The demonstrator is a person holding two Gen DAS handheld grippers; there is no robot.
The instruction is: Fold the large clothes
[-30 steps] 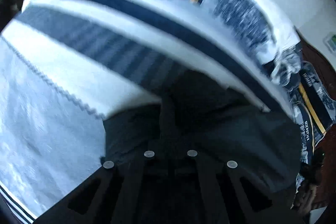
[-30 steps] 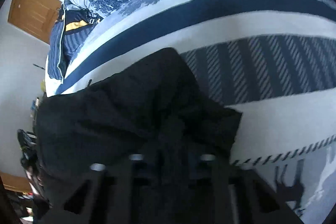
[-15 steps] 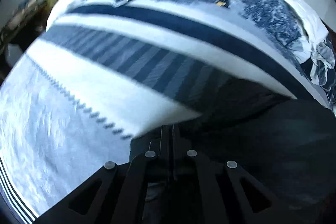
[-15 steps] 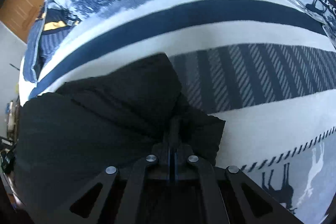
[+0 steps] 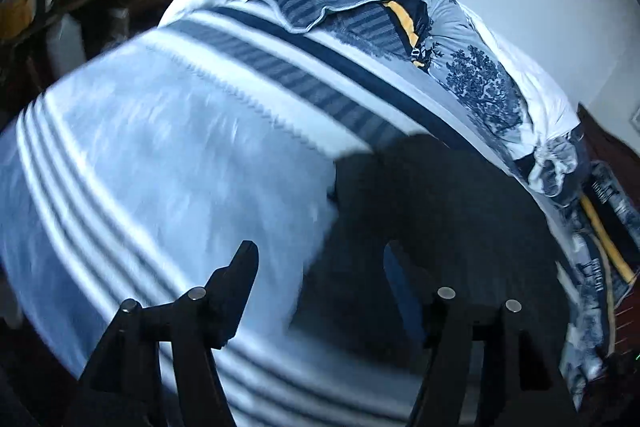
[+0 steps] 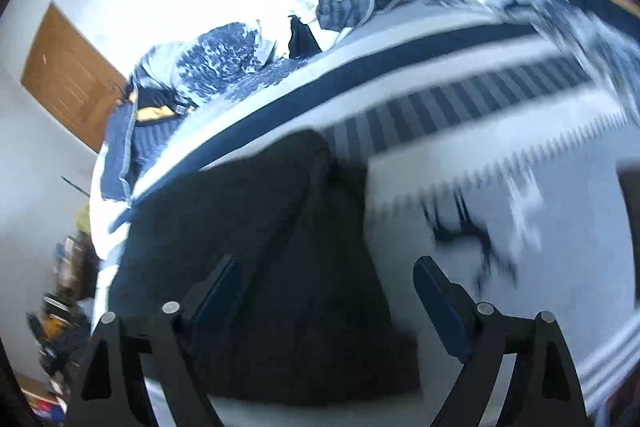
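I see a black garment [image 5: 440, 211] on a white blanket [image 5: 168, 163] with navy stripes and a zigzag band; brown door [image 6: 68, 75]; black deer motif [image 6: 464, 227].

A striped blue-and-white bedspread [image 5: 168, 163] spreads ahead of the fingers, with bunched patterned bedding [image 5: 484, 87] beyond it and a wooden door [image 6: 68, 75] far off left.

Your left-wrist view: the bedspread [image 5: 168, 155] is smeared by motion blur, pattern unreadable near the left gripper [image 5: 320, 267]. The dark garment [image 5: 440, 211] shows no seams or folds, too dark, and its bottom runs off frame. Right-wrist view: the garment's lower edge sits behind the right gripper [image 6: 324, 279]; shelf clutter [image 6: 60, 291] at far left is too small & blurry to ID.
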